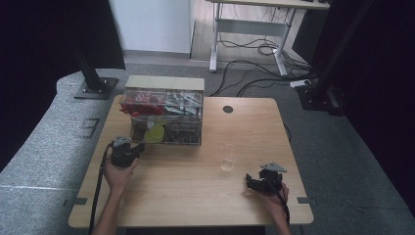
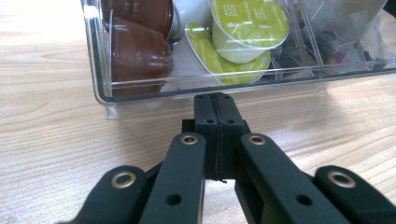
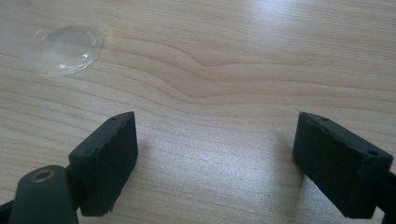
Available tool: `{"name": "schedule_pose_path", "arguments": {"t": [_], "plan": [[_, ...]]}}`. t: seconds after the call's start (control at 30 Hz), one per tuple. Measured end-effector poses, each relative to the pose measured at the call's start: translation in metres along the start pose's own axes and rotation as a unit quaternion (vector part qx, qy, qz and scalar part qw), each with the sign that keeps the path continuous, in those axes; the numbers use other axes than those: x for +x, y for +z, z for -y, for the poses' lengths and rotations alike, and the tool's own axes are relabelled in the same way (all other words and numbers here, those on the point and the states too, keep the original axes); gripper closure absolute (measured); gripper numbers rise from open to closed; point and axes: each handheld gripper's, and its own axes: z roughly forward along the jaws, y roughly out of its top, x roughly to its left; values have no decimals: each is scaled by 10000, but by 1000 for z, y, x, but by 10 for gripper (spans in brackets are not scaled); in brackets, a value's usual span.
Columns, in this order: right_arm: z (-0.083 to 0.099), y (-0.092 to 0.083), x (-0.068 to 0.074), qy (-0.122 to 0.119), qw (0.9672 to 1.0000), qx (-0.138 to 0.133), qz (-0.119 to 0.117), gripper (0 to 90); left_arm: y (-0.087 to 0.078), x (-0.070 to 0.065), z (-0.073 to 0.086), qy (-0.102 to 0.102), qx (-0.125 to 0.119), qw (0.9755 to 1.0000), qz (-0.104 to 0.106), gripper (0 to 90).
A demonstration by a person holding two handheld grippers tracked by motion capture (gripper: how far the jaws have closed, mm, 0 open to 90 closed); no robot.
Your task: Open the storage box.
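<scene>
Organizer, a clear plastic box of pods and tea bags, is what the left gripper is aimed at: its jaws are pressed flat together with nothing between them, the tips just short of the box's front wall at table level. For a pod to be taken, the jaws would first have to be parted and the gripper lifted over the rim, since the wall blocks a straight approach; a pod is best pinched across its sides, below the foil lid, so that the lid is not crushed. The right gripper is held with its jaws wide apart over bare table, nothing between them, with a clear glass near it. In the high view the organizer stands at the far left part of the table, well apart from the glass. Brown pods fill its left compartment, lime-lidded pods the next one, and tea bags the rest.
</scene>
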Motion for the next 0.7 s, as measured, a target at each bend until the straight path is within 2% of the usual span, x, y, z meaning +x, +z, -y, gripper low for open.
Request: {"name": "schedule_pose_path", "arguments": {"t": [0.53,0.7], "plan": [[0,0,0,-3,10000,-4,5,143,-5,1,-2,-65,-118,9999,65,900],[0,0,0,-4,10000,-4,5,143,-6,1,-4,-30,-126,9999,32,900]]}}
